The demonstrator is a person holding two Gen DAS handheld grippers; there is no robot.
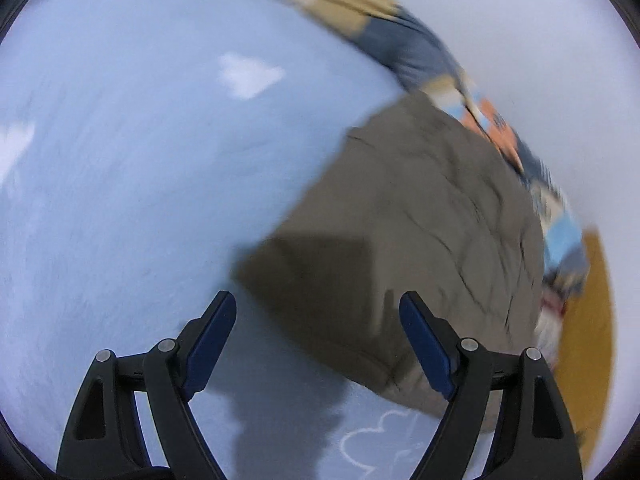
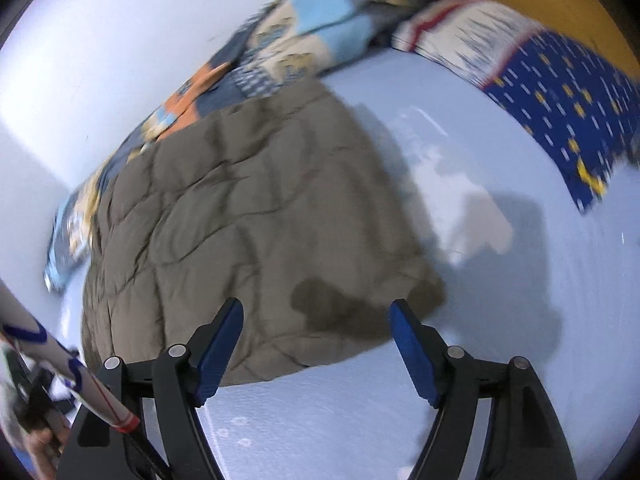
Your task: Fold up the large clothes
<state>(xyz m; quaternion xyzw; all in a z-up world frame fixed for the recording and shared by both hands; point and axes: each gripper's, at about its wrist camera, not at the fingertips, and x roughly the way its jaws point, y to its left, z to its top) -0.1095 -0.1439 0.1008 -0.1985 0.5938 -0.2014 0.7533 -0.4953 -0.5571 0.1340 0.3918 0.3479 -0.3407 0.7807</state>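
Observation:
A folded grey-brown quilted garment lies on a pale blue bed sheet. In the left wrist view my left gripper hovers open above the garment's near corner, nothing between its blue pads. In the right wrist view the same garment spreads ahead, creased, with a darker patch near its front edge. My right gripper is open over that front edge, its pads clear of the fabric. Both pictures are blurred.
A patchwork blanket is bunched along the white wall behind the garment. A blue patterned pillow lies at the right on the sheet. A person's patterned sleeve and hand show at lower left. An orange-brown surface shows past the bed.

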